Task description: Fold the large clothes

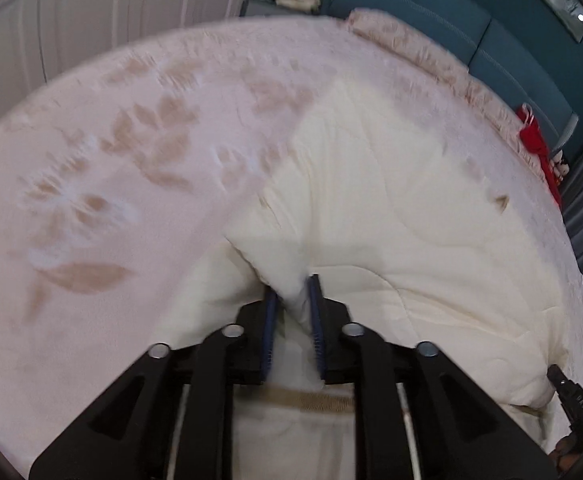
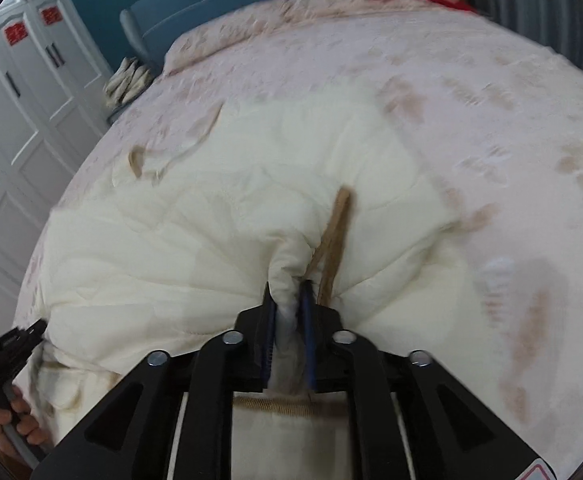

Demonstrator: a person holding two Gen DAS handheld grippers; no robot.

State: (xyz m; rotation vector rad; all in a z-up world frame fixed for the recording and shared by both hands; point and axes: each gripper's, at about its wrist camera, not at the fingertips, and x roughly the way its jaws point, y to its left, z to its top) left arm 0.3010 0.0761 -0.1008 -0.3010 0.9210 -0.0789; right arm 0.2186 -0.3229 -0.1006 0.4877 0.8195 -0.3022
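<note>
Left wrist view, left to right: a white panelled wardrobe point(image 1: 91, 4) stands beyond a pale pink bedspread printed with tan leaves point(image 1: 91, 200); a cream quilted padded garment point(image 1: 391, 220) lies spread on the spread's right half, and a red cloth point(image 1: 535, 136) rests at the far right edge beside a teal upholstered headboard point(image 1: 431, 12). The left gripper point(image 1: 293, 292) has its blue-padded fingers point(image 1: 315, 308) drawn narrow, pinching a bunched fold of the cream garment between them; a tan ribbed band point(image 1: 307, 400) of the garment crosses beneath the gripper's frame. Right wrist view, left to right: the white wardrobe point(image 2: 19, 120) with red square stickers, the left gripper point(image 2: 11, 344) seen from outside at the garment's near-left edge, its handle in the person's left hand point(image 2: 15, 420); the cream garment point(image 2: 171, 240) heaped mid-bed with a loose tan drawstring point(image 2: 171, 152) trailing at its upper left; the right gripper point(image 2: 289, 292), fingers point(image 2: 307, 312) narrow and clamping another gathered fold, with a tan strap point(image 2: 335, 236) running away just right of them; bare pink bedspread point(image 2: 511, 140) on the right
</note>
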